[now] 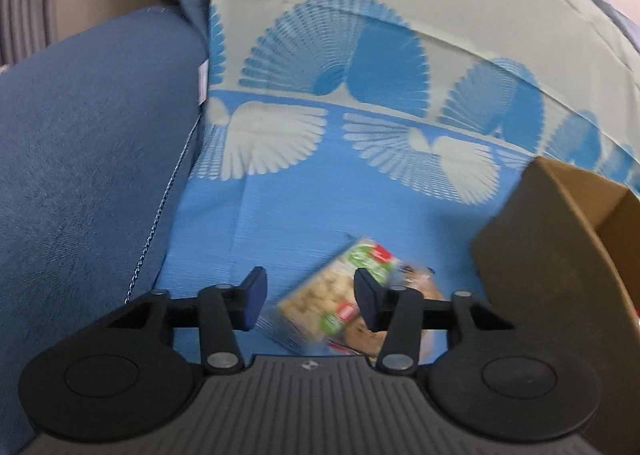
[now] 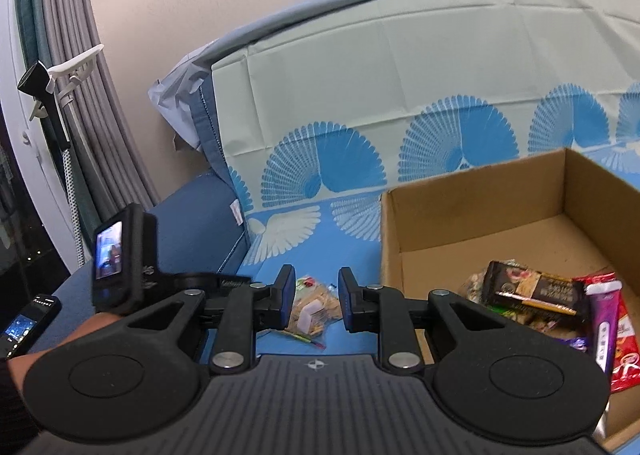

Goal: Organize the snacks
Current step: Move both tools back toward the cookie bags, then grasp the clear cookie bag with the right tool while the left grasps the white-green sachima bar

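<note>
Over on the left, the left tongs (image 1: 310, 301) hang with jaws apart above the clear snack packet of pale crackers (image 1: 340, 305) lying on the blue fan-patterned cloth (image 1: 280, 215), nothing gripped. The right tongs (image 2: 316, 297) show a narrow gap, empty too. Rightmost, the brown cardboard box (image 2: 472, 211) already holds wrappers. Risk: that slick flat packet could slide away if the jaws close too high.

One cardboard box (image 2: 472, 215). One snack bag (image 2: 314, 307) lies outside it on the blue cloth (image 2: 352, 255). At least four snack packs (image 2: 532, 291) sit inside the box.
</note>
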The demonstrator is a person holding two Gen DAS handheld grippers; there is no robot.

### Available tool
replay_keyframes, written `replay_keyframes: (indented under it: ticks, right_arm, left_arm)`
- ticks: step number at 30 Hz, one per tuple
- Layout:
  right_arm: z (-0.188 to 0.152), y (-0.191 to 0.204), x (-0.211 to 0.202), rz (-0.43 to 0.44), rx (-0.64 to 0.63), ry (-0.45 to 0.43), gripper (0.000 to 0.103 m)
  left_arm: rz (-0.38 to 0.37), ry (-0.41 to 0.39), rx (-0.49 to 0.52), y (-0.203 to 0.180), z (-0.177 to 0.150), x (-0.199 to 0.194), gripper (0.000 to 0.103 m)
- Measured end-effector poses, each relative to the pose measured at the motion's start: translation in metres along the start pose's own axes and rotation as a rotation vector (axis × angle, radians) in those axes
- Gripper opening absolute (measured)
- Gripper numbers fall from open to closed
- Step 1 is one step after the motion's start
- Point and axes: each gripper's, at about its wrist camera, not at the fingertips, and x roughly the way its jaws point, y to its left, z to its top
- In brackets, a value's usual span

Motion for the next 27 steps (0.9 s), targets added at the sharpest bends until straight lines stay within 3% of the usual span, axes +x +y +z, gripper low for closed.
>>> replay_keyframes:
  ticks: [7, 12, 15, 17, 18, 22, 27]
  right_arm:
    - [-0.005, -0.003, 0.012, 0.009, 0.035, 0.038, 0.025]
    - [-0.009, 0.004, 0.016, 0.035, 0.016, 0.056, 0.026]
    - [-0.010, 0.007, 0.018, 0.051, 0.003, 0.068, 0.028]
    - [-0.011, 0.009, 0.019, 0.054, -0.006, 0.074, 0.030]
    - [-0.011, 0.010, 0.019, 0.055, -0.011, 0.075, 0.030]
    - [-0.014, 0.014, 0.021, 0.049, -0.044, 0.082, 0.031]
    - [-0.018, 0.025, 0.021, 0.050, -0.099, 0.093, 0.034]
  left_arm:
    - [-0.009, 0.036, 0.039, -0.011, 0.002, 0.031, 0.079]
    - [0.027, 0.113, 0.153, -0.031, -0.004, 0.057, 0.083]
    - [0.051, 0.156, 0.208, -0.035, -0.010, 0.065, 0.070]
    - [0.030, 0.154, 0.222, -0.035, -0.011, 0.061, 0.045]
    - [0.025, 0.159, 0.222, -0.034, -0.011, 0.059, 0.040]
    - [0.033, 0.200, 0.169, -0.025, -0.013, 0.045, 0.040]
    - [0.063, 0.366, -0.054, 0.002, -0.026, 0.009, 0.040]
